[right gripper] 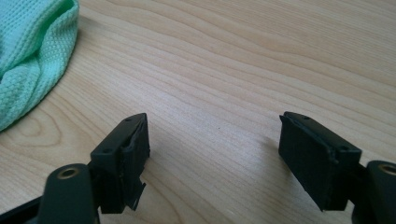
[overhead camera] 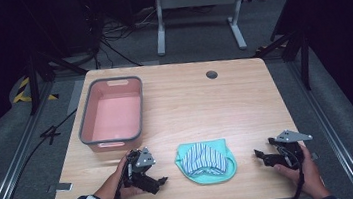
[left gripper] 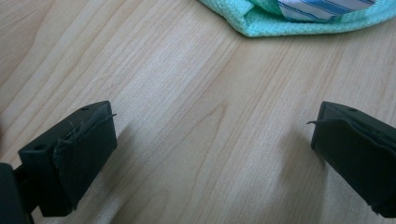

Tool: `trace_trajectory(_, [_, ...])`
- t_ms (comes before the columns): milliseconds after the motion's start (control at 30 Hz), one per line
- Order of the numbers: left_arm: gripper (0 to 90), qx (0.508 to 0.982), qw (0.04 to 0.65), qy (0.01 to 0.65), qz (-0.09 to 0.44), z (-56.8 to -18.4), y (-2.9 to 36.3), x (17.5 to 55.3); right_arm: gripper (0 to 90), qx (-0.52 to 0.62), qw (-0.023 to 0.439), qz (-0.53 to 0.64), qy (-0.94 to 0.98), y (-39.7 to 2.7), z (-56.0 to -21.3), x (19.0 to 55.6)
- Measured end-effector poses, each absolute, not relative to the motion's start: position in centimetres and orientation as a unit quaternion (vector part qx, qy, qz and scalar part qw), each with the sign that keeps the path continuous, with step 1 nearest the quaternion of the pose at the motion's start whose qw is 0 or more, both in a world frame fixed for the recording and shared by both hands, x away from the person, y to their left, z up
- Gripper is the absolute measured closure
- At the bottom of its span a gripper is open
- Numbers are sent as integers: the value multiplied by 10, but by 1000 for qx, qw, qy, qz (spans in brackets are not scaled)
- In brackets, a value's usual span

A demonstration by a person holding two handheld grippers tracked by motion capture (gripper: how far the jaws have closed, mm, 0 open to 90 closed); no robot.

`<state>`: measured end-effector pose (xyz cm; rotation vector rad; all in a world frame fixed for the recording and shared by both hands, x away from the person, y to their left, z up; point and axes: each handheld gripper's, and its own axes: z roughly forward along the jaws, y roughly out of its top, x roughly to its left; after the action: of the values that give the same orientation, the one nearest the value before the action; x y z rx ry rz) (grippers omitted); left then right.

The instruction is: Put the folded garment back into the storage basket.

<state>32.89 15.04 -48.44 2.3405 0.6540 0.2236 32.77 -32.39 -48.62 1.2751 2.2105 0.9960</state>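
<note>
A folded cloth (overhead camera: 206, 162), mint green with a blue-and-white striped piece lying on top, sits at the near edge of a wooden table (overhead camera: 245, 101), between the two grippers. It looks light, soft and floppy, likely to sag and unfold when lifted, so pinching a thick folded edge or corner seems the safest hold. The left gripper (overhead camera: 160, 182) rests near the cloth's left side, jaws spread wide and empty. The right gripper (overhead camera: 260, 155) rests further off on the right, jaws also apart, nothing between them. A pink bin (overhead camera: 111, 114) with a grey rim stands empty at the far left.
</note>
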Motion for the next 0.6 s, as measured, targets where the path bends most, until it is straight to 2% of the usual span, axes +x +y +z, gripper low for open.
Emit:
trace_trajectory(333, [7, 904, 341, 245, 83, -483, 150, 329, 231, 456, 199, 354, 792, -325, -486, 328])
trace_trajectory(467, [69, 907, 339, 237, 81, -481, 151, 329, 213, 459, 197, 353, 791, -325, -486, 329])
trace_trajectory(533, [142, 905, 343, 239, 82, -479, 151, 329, 213, 461, 195, 351, 791, -325, -485, 329])
trace_trajectory(600, [167, 905, 340, 240, 81, -478, 151, 330, 212, 460, 195, 349, 793, -325, -485, 330])
